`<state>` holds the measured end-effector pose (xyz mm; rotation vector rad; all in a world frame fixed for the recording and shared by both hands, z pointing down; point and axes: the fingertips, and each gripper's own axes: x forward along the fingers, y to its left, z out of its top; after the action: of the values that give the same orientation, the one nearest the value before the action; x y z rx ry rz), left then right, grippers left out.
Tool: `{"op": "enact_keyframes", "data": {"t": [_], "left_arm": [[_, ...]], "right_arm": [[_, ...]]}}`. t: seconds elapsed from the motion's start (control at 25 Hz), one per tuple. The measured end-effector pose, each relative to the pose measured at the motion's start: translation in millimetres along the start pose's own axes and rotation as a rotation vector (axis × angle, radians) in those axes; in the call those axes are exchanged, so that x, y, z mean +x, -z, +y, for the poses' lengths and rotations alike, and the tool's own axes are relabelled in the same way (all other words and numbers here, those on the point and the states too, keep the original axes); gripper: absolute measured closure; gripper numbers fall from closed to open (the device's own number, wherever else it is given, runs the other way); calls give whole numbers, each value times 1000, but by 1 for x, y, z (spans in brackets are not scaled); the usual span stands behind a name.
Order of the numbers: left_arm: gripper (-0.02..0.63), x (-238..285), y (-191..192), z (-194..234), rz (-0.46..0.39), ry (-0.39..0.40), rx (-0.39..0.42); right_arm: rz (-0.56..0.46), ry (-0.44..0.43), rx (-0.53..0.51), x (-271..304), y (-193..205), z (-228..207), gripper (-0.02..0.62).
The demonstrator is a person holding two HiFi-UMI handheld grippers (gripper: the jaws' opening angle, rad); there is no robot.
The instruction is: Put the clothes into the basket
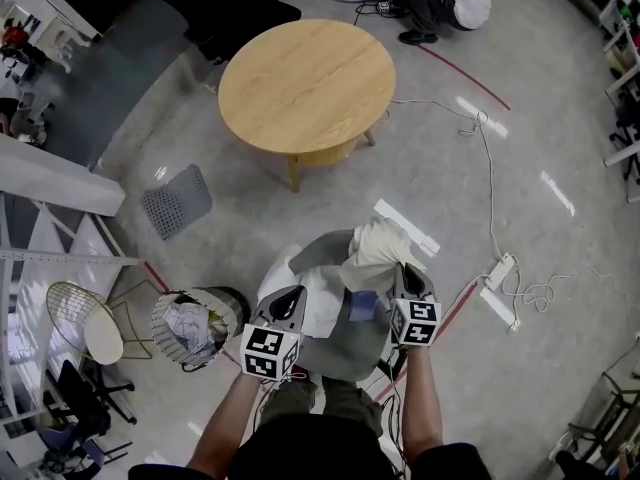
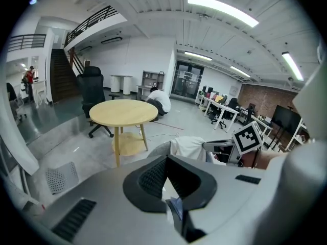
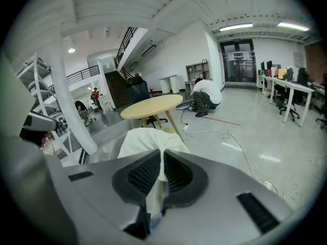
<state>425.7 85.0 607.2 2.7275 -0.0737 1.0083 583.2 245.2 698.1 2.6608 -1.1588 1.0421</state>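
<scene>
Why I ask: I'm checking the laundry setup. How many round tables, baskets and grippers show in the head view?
Round table: 1
Basket: 1
Grippers: 2, the left gripper and the right gripper
Total: 4

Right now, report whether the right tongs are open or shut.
Shut: the right tongs pinch the cream fabric garment between their ribbed pads.
</scene>
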Motion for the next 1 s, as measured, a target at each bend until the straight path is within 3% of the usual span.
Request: {"op": "enact_keyframes", "data": {"t": [0.36,1.0], "left_arm": [[600,-47,-2,17,-65,-51,-25],[600,-151,-21,54,-248,-116,-40]], "right_arm": [[-92,-50,-43,-27,-41,31,554],[-406,-149,-158,-135,-170,138,554]]}}
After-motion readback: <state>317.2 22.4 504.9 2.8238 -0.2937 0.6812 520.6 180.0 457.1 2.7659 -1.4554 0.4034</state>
